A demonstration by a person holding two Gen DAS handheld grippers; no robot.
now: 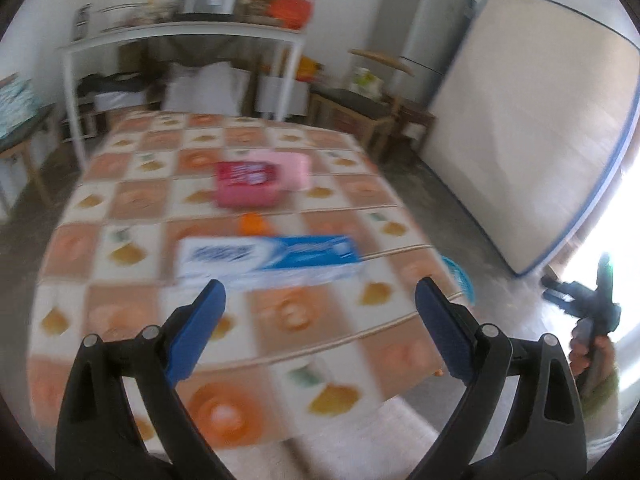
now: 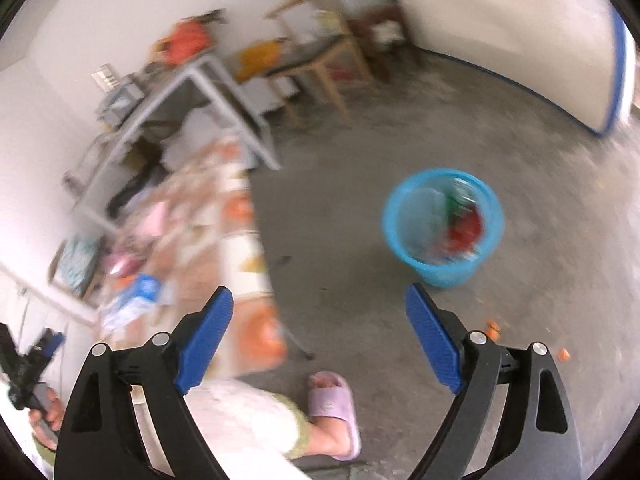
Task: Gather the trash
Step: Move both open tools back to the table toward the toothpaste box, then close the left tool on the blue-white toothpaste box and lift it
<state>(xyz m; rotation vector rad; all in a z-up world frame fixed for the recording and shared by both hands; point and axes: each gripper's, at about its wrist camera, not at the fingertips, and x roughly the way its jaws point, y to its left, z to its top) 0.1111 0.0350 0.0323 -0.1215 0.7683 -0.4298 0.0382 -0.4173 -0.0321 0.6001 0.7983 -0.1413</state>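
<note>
Blue-padded, the left gripper (image 1: 320, 304) stands with jaws spread wide and nothing between them, hanging over a table (image 1: 72, 320) under a checked orange-and-cream cloth. From the left wrist view, a blue-and-white toothpaste box (image 1: 268, 258) lies at twelve o'clock just past the fingertips, a small orange scrap (image 1: 253, 224) just beyond it, and a red-and-pink packet (image 1: 256, 182) farther off at twelve. At three o'clock a person's hand (image 1: 592, 350) grips the other tool's handle.

From the right wrist view, the right gripper (image 2: 318, 310) is likewise released, empty, above a grey concrete floor (image 2: 340, 220). A blue wastebasket (image 2: 442, 226) stands on the floor at one o'clock, holding red and green rubbish, blurred. Orange scraps (image 2: 494, 328) lie on the floor at three o'clock. A lilac slipper (image 2: 334, 404) shows at six.
</note>
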